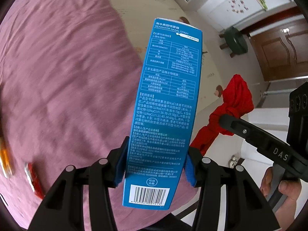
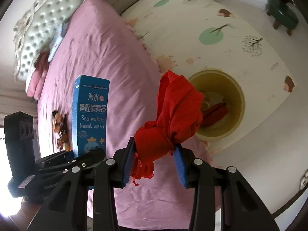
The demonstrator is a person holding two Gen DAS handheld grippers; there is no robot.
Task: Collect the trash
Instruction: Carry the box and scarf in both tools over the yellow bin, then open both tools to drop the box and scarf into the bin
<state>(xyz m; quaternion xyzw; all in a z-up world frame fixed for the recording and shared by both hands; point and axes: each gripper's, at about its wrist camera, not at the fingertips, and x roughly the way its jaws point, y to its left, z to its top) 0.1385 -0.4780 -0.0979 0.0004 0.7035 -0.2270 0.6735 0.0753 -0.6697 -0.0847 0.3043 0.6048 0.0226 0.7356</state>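
Note:
My left gripper (image 1: 155, 163) is shut on a tall blue seawater nasal spray box (image 1: 167, 100), held upright above the pink bed; the box also shows in the right wrist view (image 2: 89, 115). My right gripper (image 2: 155, 162) is shut on a knotted red plastic bag (image 2: 173, 123), which also shows in the left wrist view (image 1: 229, 113). The bag hangs over the bed edge, close to a yellow bin (image 2: 237, 113) on the floor that holds red and pale scraps.
The pink bedsheet (image 2: 100, 57) carries orange wrappers (image 2: 61, 127) and a red packet (image 1: 33, 179). A patterned floor mat (image 2: 211, 19), a green stool (image 2: 283, 13), a wooden door (image 1: 283, 52) and a tufted headboard (image 2: 38, 25) surround the bed.

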